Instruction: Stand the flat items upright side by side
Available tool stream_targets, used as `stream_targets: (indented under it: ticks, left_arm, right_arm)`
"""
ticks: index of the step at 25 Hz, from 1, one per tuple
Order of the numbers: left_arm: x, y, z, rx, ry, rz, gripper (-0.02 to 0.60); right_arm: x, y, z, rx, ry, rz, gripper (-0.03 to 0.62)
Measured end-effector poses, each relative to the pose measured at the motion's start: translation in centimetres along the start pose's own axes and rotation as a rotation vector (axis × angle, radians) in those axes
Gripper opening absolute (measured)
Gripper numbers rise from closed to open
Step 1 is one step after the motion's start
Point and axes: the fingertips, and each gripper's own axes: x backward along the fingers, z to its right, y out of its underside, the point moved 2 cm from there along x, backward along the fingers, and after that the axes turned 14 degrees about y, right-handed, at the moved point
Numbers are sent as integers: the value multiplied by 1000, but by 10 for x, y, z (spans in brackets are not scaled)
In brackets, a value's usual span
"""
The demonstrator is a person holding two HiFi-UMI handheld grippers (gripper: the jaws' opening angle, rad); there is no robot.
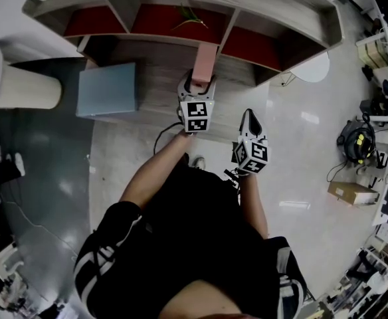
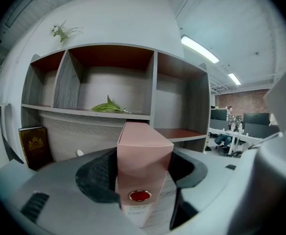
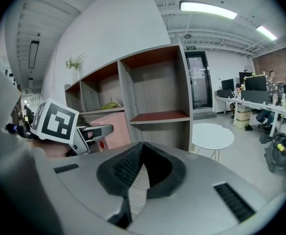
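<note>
A tall pink box [image 1: 204,64] stands upright on the wooden ledge [image 1: 157,92] below the cubbies. My left gripper [image 1: 197,86] is shut on its near end. In the left gripper view the pink box [image 2: 143,155], with a red round seal on its near face, fills the gap in the left gripper [image 2: 142,177], and both pads lie against its sides. A dark book [image 2: 35,146] with a gold crest stands upright at the ledge's far left. My right gripper [image 1: 250,117] hangs back over the floor, to the right. The right gripper [image 3: 135,168] is shut and holds nothing.
A grey shelf unit [image 1: 181,8] with red-floored cubbies rises behind the ledge; a green leaf [image 2: 108,106] lies in the middle cubby. A blue-grey flat panel [image 1: 107,89] sits on the ledge's left part. A white round table [image 3: 212,136] stands right of the shelf.
</note>
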Motion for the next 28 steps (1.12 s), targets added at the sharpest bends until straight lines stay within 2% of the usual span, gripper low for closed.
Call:
stream_targets:
  ticks: [14,24,26,28]
  left_arm:
    - [5,3,6,35,57,24,322]
    - [76,-1,15,27,28,73,322]
    - [98,-5,20,15,20,97,287]
    - [121,-7,26,-1,7,117,164]
  right_arm:
    - [8,0,6,-21,-11,20,26]
    - [41,3,-4,-14,-81,54,26]
    - [51,5,-5,-11,-98,60,25]
    - [60,7,-5,-10,-115,63,26]
